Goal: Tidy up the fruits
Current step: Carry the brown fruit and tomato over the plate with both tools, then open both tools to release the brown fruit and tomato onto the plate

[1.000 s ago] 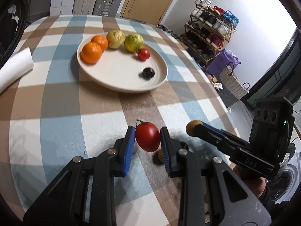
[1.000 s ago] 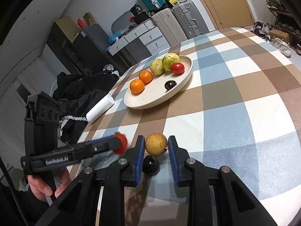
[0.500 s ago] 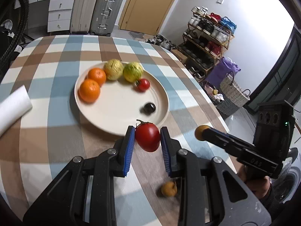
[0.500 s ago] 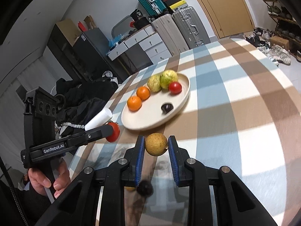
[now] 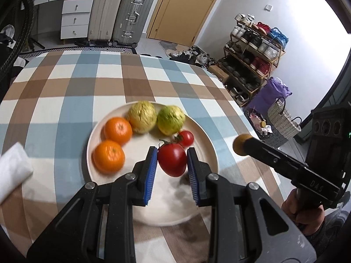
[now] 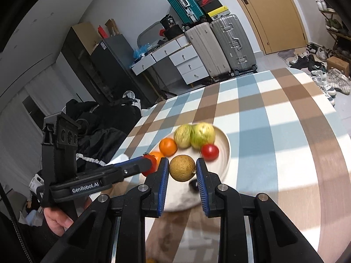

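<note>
Both hand-held grippers have come up off the checked bench [image 5: 65, 100] and now hang over the cream plate [image 5: 208, 144], which lay farther ahead half a second ago. We see the left hand-held gripper [image 5: 172, 161] clamped on a large red tomato [image 5: 172, 160], blue pads [image 5: 151, 171] pressed on both sides, fruit held above the plate's near half. Our right hand-held gripper [image 6: 182, 171] is clamped on a round tan-brown fruit [image 6: 182, 168], also over the plate [image 6: 226, 153]; in the left view its tip [image 5: 241, 147] shows at the plate's right edge.

On the plate: two oranges [image 5: 113, 141] at left, one touching the other; two yellow-green fruits [image 5: 142, 116] at the far side, side by side; a small tomato [image 5: 186, 138] just beside the greener one [image 5: 170, 120]. A small dark fruit [image 6: 193, 184] lies on the plate under the right hand-held gripper (mostly hidden by the pad).

White paper roll [image 5: 13, 171] lies on the bench at left, well apart from the plate. Frames are motion-blurred.
</note>
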`<state>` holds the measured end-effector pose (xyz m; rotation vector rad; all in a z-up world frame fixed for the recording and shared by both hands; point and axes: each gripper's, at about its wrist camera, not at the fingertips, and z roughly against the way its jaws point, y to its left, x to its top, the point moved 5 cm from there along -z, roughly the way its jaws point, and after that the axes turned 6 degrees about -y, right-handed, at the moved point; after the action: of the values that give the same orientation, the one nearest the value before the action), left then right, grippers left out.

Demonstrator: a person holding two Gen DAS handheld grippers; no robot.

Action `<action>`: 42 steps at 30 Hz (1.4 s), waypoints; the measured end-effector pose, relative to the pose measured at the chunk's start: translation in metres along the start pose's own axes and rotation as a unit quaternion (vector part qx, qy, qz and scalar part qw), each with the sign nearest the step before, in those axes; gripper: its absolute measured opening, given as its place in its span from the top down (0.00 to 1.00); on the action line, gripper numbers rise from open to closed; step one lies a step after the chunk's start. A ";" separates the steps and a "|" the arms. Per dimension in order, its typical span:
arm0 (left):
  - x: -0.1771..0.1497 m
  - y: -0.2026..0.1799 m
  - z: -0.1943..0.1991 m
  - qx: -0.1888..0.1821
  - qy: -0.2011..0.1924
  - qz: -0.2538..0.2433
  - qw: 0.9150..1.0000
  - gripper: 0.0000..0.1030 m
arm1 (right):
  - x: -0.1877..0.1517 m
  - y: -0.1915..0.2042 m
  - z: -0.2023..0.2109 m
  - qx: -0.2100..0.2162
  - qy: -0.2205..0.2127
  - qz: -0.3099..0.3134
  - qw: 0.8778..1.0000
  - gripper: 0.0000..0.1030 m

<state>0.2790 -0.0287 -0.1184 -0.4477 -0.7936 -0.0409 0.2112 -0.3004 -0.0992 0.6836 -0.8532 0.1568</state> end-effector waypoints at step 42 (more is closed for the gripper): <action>0.014 0.041 -0.052 -0.010 0.021 0.033 0.999 0.76 | 0.007 -0.001 -0.117 -0.036 0.082 0.059 0.994 0.68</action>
<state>0.3323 -0.0109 -0.1553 -0.4907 -0.7370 0.0022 0.2913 -0.2308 -0.1485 0.5444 -0.7373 0.2844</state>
